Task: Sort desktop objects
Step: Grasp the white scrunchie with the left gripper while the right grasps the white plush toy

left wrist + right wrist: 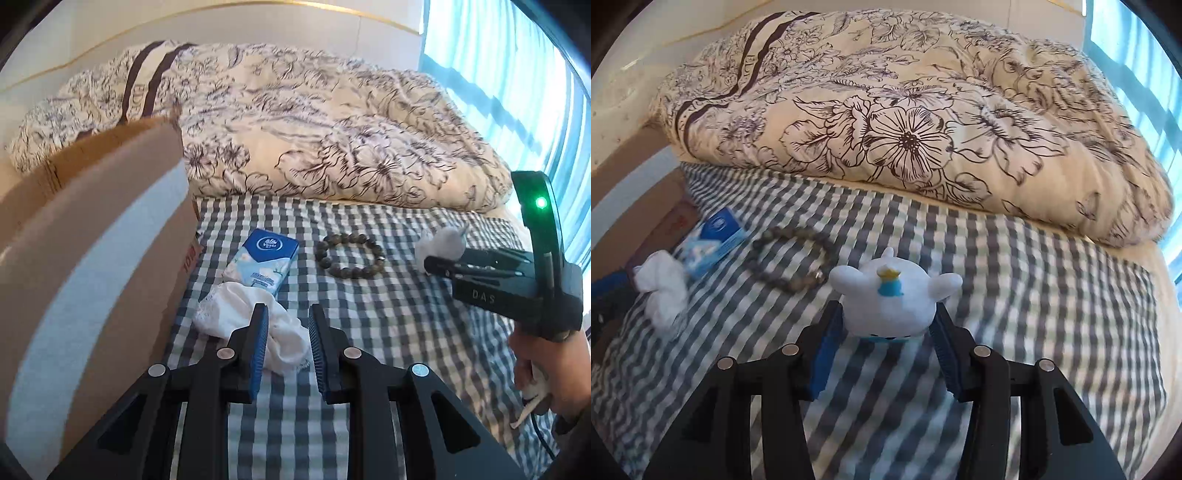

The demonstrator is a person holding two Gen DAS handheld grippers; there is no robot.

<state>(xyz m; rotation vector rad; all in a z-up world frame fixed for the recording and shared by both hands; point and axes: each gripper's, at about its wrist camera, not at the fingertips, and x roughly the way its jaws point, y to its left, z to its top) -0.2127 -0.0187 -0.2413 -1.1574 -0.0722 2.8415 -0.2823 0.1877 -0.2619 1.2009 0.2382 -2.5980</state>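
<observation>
Our left wrist view sits low and near the checked sheet point(369, 302), facing the far quilt point(314, 122); our right wrist view shares both, from farther right.

A crumpled white sock point(255, 325) lies beside a blue tissue pack point(264, 261), a brown bead bracelet point(349, 255) flat nearby, and a white plush toy point(894, 295) farther right.

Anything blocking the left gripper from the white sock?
Nothing visible. The white sock lies on the checked sheet partly between the open fingers of the left gripper; the cardboard box stands off to the side.
</observation>
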